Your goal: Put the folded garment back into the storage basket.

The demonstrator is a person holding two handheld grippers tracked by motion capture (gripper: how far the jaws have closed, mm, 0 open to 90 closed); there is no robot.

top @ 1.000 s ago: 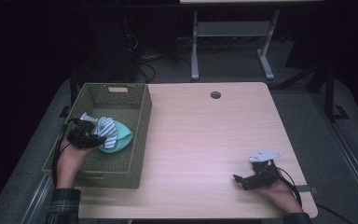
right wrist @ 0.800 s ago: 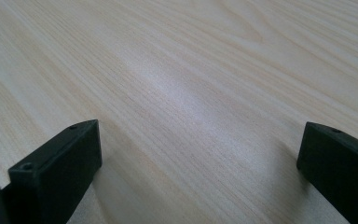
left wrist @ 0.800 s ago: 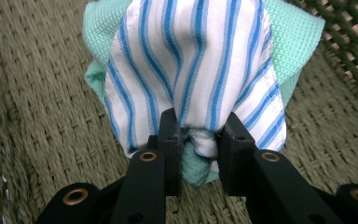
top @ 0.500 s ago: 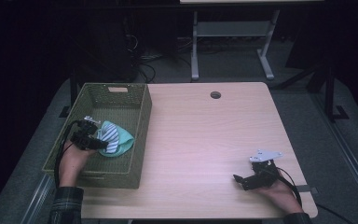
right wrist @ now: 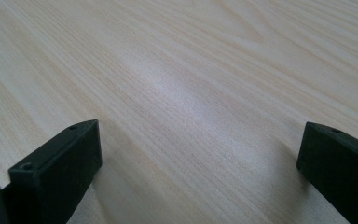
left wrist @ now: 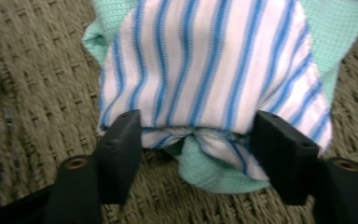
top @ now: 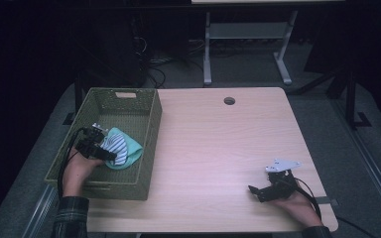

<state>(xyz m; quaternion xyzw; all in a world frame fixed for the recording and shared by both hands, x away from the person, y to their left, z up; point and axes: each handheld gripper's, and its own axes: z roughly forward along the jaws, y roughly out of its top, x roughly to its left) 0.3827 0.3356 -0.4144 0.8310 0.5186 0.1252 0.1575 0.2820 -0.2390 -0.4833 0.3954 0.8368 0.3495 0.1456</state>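
- left gripper is sitting inside the basket at the left of the high view, its jaws having just been opening; in the left gripper view they are standing apart at either side of the striped cloth's near edge, pads not pressing on it.
- striped cloth, white with blue stripes, is lying across the upper middle of the left gripper view, its bunched hem falling between the two black jaws.
- mint green cloth is lying under the striped one, peeking out at the bottom centre and along the upper right and upper left corners of that view.
- both cloths are resting on the woven floor of the olive basket, in its lower half as the high view shows it, just right of the left hand.
- basket is standing on the left end of the light wooden table, which has a small round hole near its far edge.
- right gripper is resting at the lower right of the high view, well apart from the basket, held by the right hand.
- its jaws are standing wide apart in the right gripper view, with bare wood grain between them.
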